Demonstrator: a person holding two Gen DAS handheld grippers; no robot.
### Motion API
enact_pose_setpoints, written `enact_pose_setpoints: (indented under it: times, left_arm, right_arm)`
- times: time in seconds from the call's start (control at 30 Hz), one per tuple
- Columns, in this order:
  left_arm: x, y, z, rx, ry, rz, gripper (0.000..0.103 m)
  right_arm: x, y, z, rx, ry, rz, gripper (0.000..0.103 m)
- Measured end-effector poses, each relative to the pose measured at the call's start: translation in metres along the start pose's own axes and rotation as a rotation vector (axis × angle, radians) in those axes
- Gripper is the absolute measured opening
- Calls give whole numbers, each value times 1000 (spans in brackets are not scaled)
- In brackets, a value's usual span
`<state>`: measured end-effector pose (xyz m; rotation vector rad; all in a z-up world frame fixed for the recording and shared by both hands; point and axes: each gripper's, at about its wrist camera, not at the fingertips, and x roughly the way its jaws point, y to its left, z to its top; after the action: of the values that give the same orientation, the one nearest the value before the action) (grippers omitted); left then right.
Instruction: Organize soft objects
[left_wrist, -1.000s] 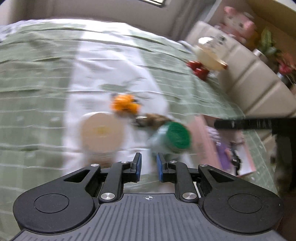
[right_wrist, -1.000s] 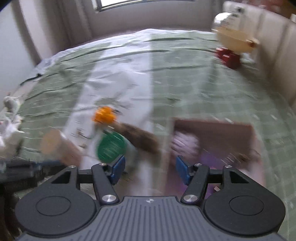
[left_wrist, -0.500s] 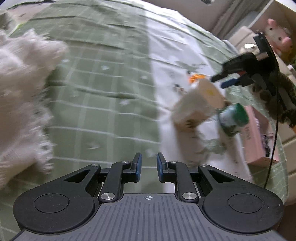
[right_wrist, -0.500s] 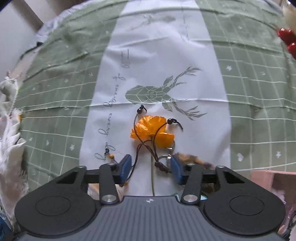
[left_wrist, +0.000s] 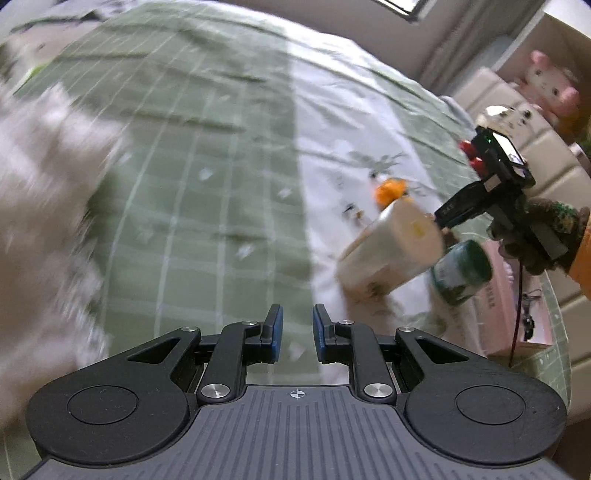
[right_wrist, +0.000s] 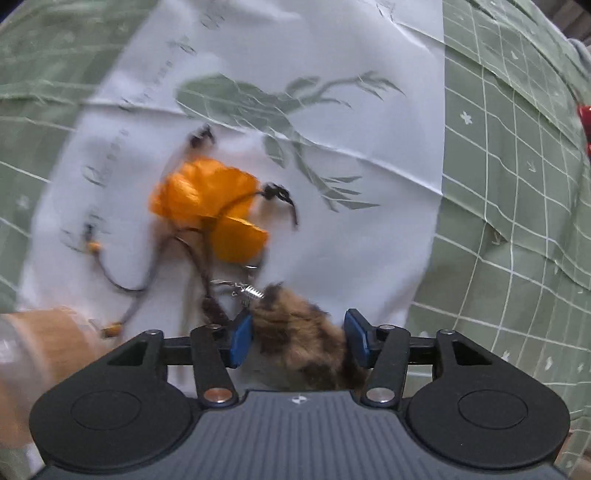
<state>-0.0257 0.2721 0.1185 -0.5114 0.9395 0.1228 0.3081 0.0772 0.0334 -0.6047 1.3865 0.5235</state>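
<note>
On the far left of the bed a white fluffy thing is too blurry to make out. The green checked cover beside it is bare, with lots of room. The left gripper holds nothing, its tips almost together. To the right sit a tan tub and a green-lidded jar, near a pink box at the bed's edge. The right gripper has just been closing around a brown furry toy; the toy's lower part is hidden. An orange flower lies just above.
</note>
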Motion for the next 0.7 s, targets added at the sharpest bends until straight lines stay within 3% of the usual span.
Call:
enact_pose_setpoints:
  times: [0.03,0.13,0.23,0.33,0.4,0.53,0.6,0.7]
  left_arm:
    - [2,-7,12,34,-6,-3,19]
    - [4,-35,45,110,-52,3,19]
    - [6,-70,76,122,-112,-24,19]
    - [23,-105,97,128,-100,-46,19]
    - [42,-126,111,135,-46,-62,19]
    - [111,-156,140,86,163,-98,19]
    - [149,-168,146,78,252,-49,20]
    - [198,-178,148,60,345,78,20]
  right_arm:
    - [-11,-4,-3,26,-16,12,15]
    - [-66,-17,-18,72,-140,129,15]
    - [-139,-35,-33,70,-295,221,15]
    - [-196,-56,-38,67,-407,272,15]
    - [-223,-69,-35,70,-475,291,15]
    - [-256,-99,-52,104,-629,307,15]
    - [-256,-110,-59,109,-682,303,15]
    - [-234,-128,-54,153,-672,366,15]
